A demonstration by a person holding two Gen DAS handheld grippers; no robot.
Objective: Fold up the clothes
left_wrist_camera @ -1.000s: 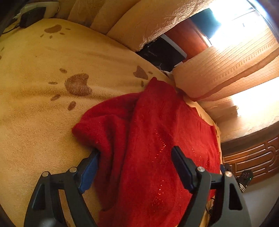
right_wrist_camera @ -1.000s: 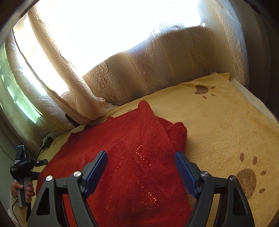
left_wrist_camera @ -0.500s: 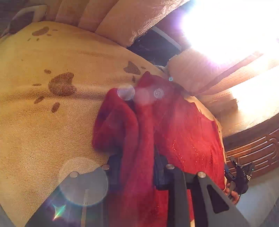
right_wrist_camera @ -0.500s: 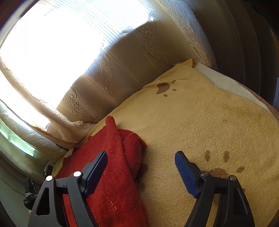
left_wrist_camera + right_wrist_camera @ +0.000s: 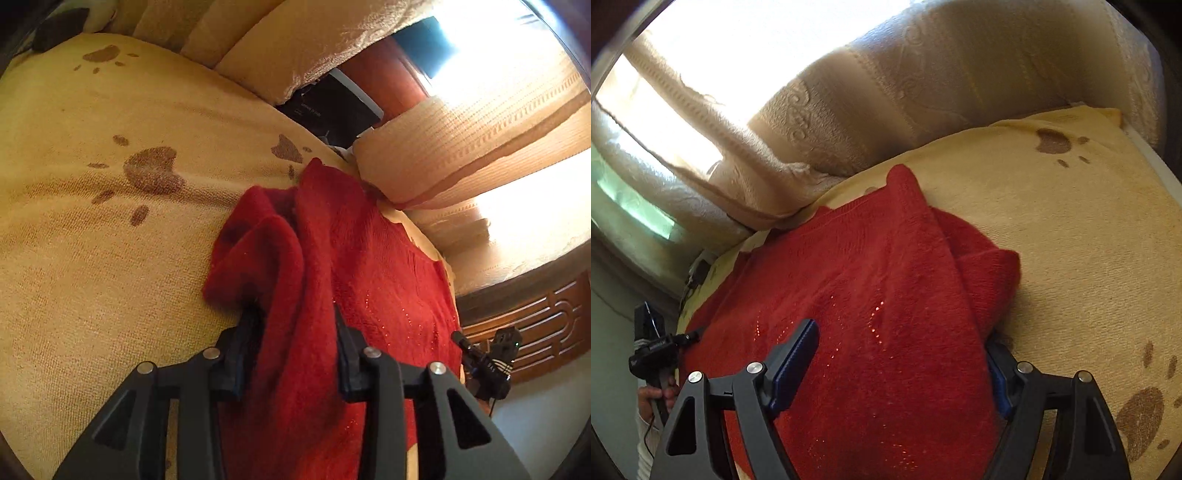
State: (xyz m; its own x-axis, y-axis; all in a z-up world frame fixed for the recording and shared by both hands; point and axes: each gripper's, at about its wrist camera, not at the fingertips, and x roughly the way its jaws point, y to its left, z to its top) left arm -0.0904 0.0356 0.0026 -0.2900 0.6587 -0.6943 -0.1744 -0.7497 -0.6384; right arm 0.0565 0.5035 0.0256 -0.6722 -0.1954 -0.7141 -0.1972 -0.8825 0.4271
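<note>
A red knit sweater (image 5: 369, 266) lies on a yellow paw-print blanket (image 5: 92, 240), one side folded over into a thick ridge. My left gripper (image 5: 295, 332) is shut on that ridge, and the bunched fabric fills the gap between its jaws. In the right wrist view the sweater (image 5: 871, 295) spreads under my right gripper (image 5: 897, 358). It stands wide open over the cloth. The sweater's folded edge drapes over the right fingertip (image 5: 997, 373).
Patterned curtains (image 5: 886, 92) and a bright window hang along the blanket's far edge. A hand holds a black device (image 5: 653, 354) off the bed edge, beside the sweater. Carved wooden furniture (image 5: 535, 332) stands past it. Bare blanket (image 5: 1089, 240) lies beside the fold.
My left gripper went from wide open to shut on the sweater's fold, pulling it into a ridge. My right gripper swung off toward the bare blanket and came back over the sweater, still open.
</note>
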